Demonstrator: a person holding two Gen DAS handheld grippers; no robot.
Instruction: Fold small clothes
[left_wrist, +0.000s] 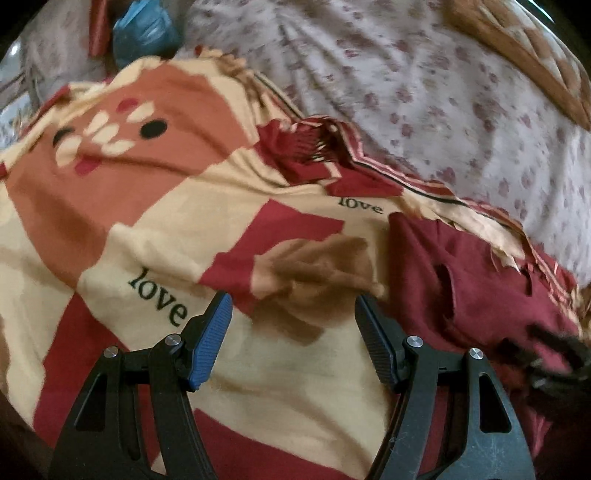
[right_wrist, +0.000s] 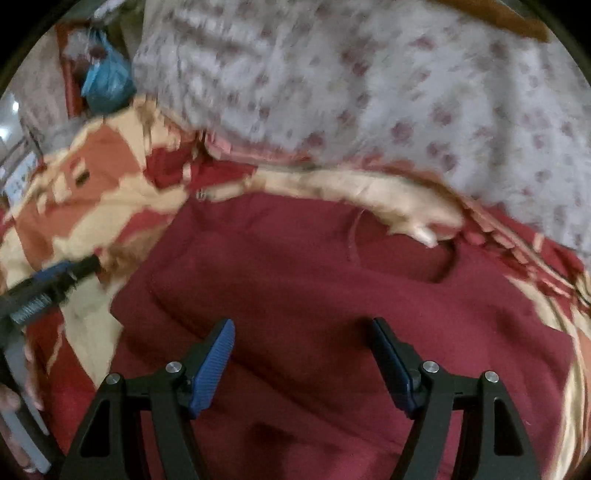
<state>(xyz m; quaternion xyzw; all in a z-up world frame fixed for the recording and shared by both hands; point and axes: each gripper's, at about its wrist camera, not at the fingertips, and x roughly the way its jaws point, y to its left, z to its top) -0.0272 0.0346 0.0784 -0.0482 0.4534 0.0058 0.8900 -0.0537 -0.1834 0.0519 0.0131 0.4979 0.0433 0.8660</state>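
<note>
We hold the left gripper (left_wrist: 293, 299) over the patterned sheet (left_wrist: 155, 229), its blue-padded fingers (left_wrist: 210, 339) standing apart with nothing between them but air above the cloth. The sheet bears red, cream and orange patches and the word "love" printed twice. To the right of that gripper lies the maroon garment (left_wrist: 461, 277), rumpled, its edge overlapping the sheet.

In the right wrist view our right gripper (right_wrist: 303, 328) hangs over the same garment (right_wrist: 295, 266), which fills the middle and near part of the picture and lies spread on the sheet (right_wrist: 74, 206). Its fingers (right_wrist: 214, 365) are also spread wide and hold nothing; the pads do not press on the cloth. At the left edge of this view the left gripper (right_wrist: 55, 280) shows blurred, over the sheet just beside the garment's left edge.

Far behind both lies a pale floral cloth (right_wrist: 369, 92), and at the far left a blue bag (right_wrist: 107, 81) sits beyond the sheet. A brown quilted cover (left_wrist: 524, 48) shows at the far right.
</note>
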